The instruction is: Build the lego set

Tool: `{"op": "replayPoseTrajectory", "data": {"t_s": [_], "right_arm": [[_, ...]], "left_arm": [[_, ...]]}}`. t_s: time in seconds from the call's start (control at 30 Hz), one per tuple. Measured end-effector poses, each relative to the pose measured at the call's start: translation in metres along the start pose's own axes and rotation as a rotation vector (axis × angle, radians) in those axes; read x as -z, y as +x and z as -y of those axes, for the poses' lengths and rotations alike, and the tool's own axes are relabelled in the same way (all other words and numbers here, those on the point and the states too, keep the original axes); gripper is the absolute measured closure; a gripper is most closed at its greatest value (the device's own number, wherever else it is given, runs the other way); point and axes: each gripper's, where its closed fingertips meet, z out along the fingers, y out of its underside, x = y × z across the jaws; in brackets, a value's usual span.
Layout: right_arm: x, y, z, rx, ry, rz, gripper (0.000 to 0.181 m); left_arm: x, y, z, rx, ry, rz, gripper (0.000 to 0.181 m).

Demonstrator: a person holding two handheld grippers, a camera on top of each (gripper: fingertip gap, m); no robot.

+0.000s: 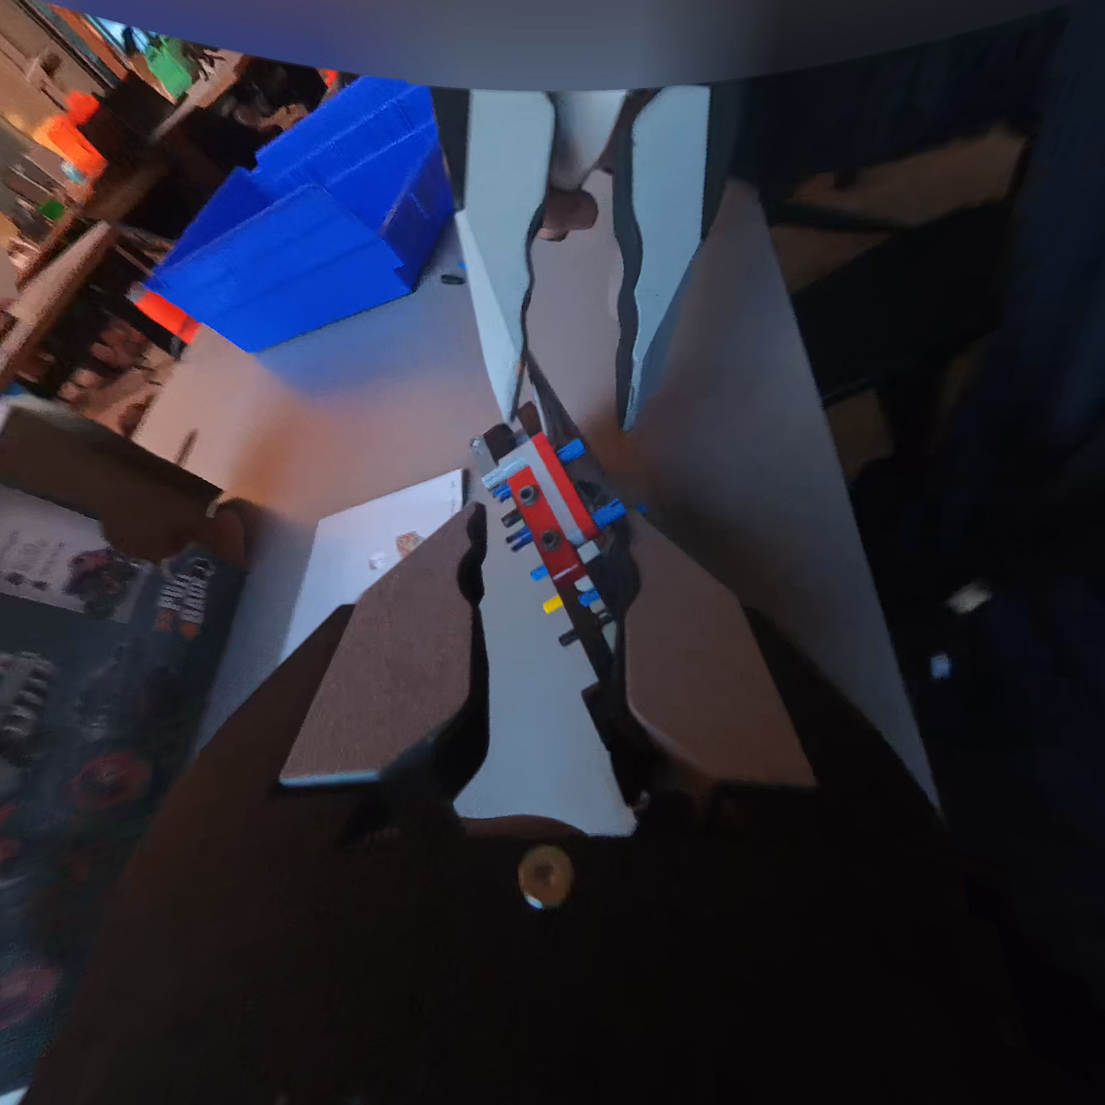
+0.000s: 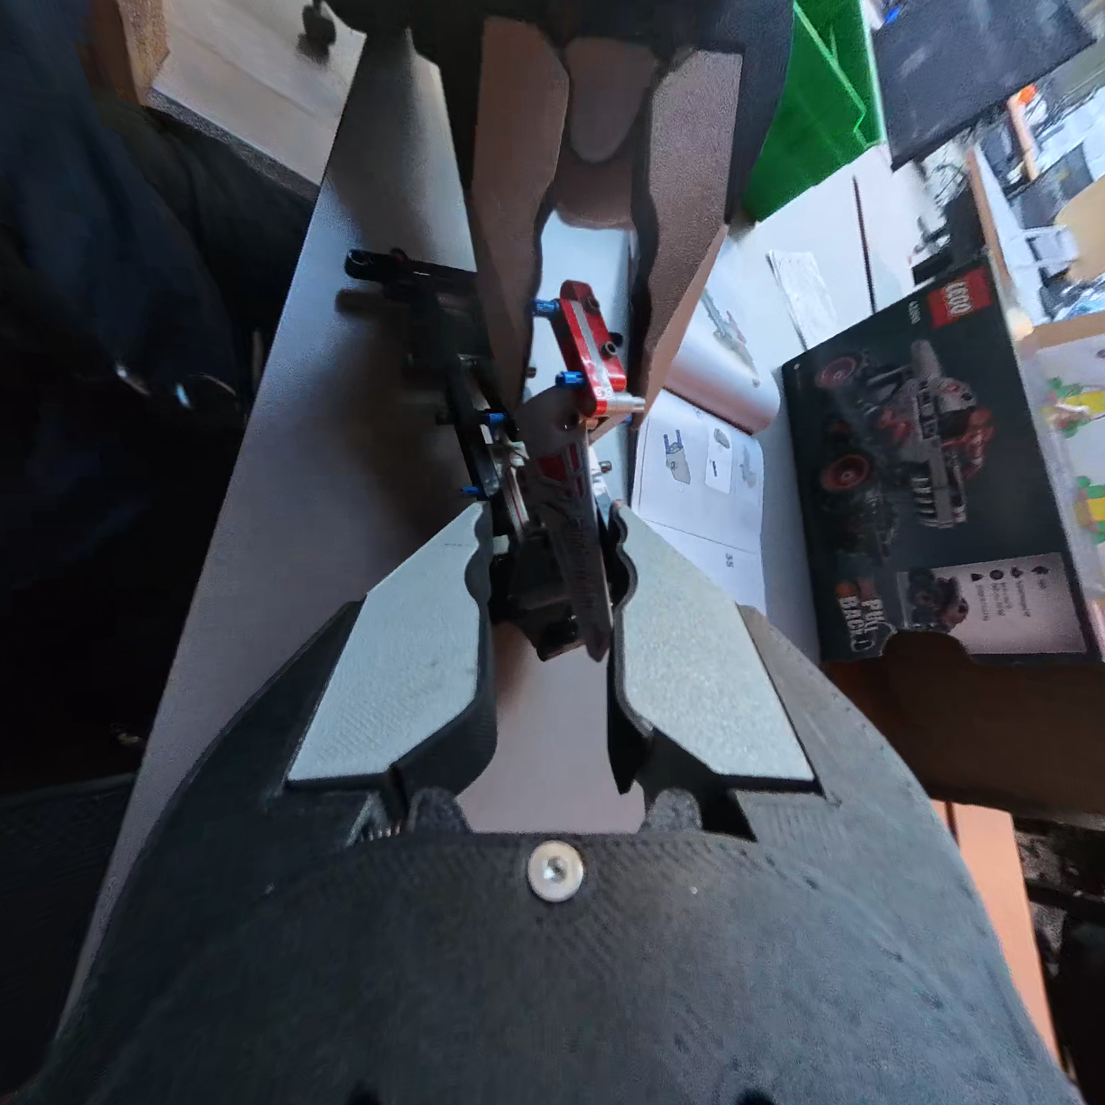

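Observation:
A partly built lego model [image 2: 556, 574] of black and grey beams hangs above the white table [image 2: 311, 454]. My right gripper [image 2: 550, 514] is shut on its grey and black end. A red beam with blue pins [image 2: 589, 347] sits at the model's far end. My left gripper [image 2: 577, 409] comes from the opposite side and closes on that red part. In the left wrist view the red part [image 1: 550, 508] lies between my left gripper's [image 1: 553, 526] brown pads, against the right one. The right gripper [image 1: 571, 415] shows above it. A black frame [image 2: 418, 287] sticks out to the left.
The open instruction booklet [image 2: 699, 478] lies on the table beside the dark lego box [image 2: 945, 466], which also shows in the left wrist view [image 1: 89, 658]. Blue bins [image 1: 311, 221] stand at the back. A green bin [image 2: 801, 107] stands behind the booklet. Both grippers' tips are close together, under 4 cm apart.

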Motion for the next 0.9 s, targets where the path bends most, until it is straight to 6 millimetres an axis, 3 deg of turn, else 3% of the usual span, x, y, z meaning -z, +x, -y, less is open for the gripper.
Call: {"op": "replayPoseTrajectory", "data": {"t_s": [0.07,0.17,0.27,0.4,0.67,0.9], "right_arm": [[0.005,0.001,-0.002,0.007,0.028,0.006,0.146],[0.015,0.005,-0.004,-0.048,0.073,0.068,0.145],[0.022,0.012,0.002,-0.066,0.121,0.124,0.145],[0.012,0.018,0.0,-0.053,0.098,0.193,0.145],[-0.007,0.002,-0.007,0.022,-0.003,0.331,0.155],[-0.008,0.001,-0.005,0.06,-0.066,0.386,0.162]], "left_arm": [[0.008,-0.002,0.002,0.093,0.053,-0.046,0.135],[0.024,-0.008,0.005,0.189,0.149,-0.11,0.138],[0.026,-0.01,0.002,0.245,0.173,-0.125,0.138],[0.022,-0.003,-0.001,0.234,0.162,-0.155,0.139],[0.017,0.008,0.003,0.231,0.181,-0.2,0.145],[0.011,0.01,0.004,0.231,0.174,-0.183,0.146]]}}
